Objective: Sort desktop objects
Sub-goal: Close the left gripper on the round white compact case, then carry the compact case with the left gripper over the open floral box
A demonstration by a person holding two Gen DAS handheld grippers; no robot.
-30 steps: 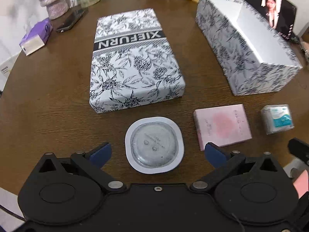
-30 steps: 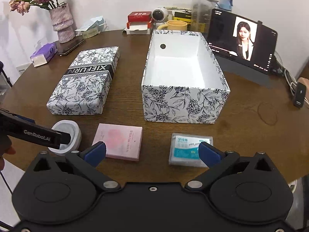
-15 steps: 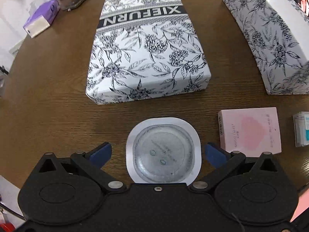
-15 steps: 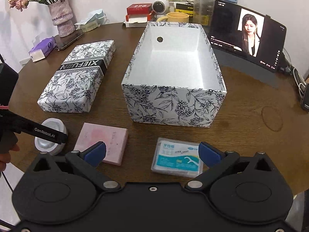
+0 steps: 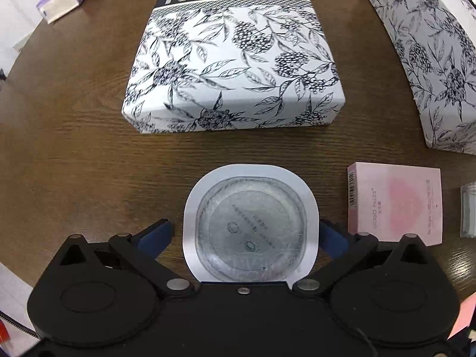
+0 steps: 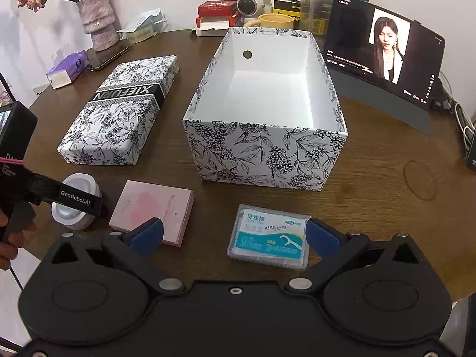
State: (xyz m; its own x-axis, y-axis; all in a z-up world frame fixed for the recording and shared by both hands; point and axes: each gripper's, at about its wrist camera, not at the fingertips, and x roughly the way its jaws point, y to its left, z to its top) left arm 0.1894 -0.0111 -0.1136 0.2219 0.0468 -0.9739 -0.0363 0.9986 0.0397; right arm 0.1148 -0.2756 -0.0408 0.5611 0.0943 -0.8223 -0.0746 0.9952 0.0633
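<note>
Left gripper [image 5: 247, 235] released, its 2 blue pads flanking the round sealed cup [image 5: 251, 226]; right gripper [image 6: 235, 233] released too, floss-pick box [image 6: 269, 239] between its pads.

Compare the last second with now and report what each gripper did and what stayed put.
The left gripper moved forward and down until its open fingers flank the round sealed cup. The right gripper advanced toward the floss pick box, now between its open fingers. Neither has closed on anything yet. The pink box, lid and open patterned box lie as they did.
</note>
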